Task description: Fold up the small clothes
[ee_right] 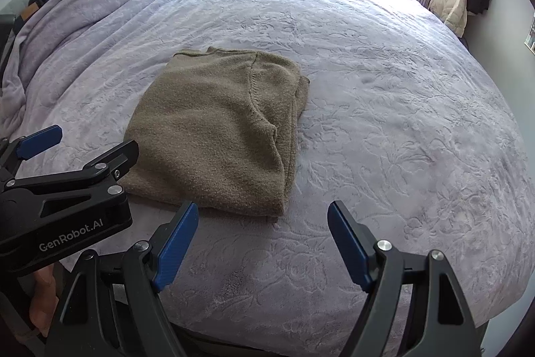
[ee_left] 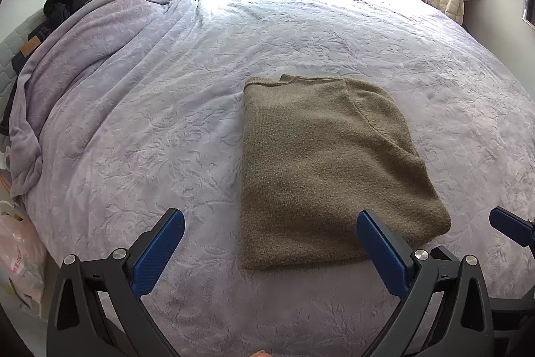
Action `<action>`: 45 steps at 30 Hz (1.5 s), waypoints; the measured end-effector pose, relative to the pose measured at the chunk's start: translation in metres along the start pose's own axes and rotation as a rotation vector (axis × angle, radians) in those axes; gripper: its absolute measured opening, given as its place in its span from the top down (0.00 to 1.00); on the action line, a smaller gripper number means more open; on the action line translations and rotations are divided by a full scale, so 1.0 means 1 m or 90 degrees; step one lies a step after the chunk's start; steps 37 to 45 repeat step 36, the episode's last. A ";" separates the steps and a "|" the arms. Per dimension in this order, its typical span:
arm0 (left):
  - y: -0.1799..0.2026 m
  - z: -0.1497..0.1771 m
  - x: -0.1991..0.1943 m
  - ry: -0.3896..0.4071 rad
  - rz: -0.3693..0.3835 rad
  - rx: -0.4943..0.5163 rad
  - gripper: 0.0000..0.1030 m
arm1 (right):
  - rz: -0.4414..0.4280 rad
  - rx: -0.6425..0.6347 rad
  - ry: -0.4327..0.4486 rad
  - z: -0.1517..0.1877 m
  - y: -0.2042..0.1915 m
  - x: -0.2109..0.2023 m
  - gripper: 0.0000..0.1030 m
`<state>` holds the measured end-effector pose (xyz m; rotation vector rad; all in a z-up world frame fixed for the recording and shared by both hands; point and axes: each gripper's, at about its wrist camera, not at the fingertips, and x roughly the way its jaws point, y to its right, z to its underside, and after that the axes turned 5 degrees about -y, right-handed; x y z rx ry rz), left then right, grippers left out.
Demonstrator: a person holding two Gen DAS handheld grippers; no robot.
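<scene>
A folded sweater [ee_left: 329,166] lies on the bed [ee_left: 167,122] before me — my left gripper [ee_left: 271,219] at its near edge, my right gripper [ee_right: 262,213] just right of it, both held apart from it.

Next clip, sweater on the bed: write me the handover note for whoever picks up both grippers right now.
Left gripper: open, empty, at the sweater's near edge.
Right gripper: open, empty, over the blanket just past the sweater's near right corner.
Sweater: lies folded in a neat rectangle on the blanket, mid-bed, nothing touching it.
Done: the folds so far.
Left: possibly one more fold in half, otherwise set it aside; no other clothes laid out.
</scene>
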<state>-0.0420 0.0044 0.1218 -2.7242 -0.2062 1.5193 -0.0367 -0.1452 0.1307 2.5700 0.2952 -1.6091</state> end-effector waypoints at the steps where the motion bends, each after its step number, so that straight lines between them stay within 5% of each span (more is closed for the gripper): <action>1: 0.000 0.000 0.000 0.001 -0.001 0.000 0.00 | -0.001 -0.002 0.000 0.000 -0.001 0.000 0.20; 45: -0.003 0.001 -0.001 0.008 0.035 -0.003 0.00 | -0.001 -0.017 0.000 0.002 -0.005 0.000 0.20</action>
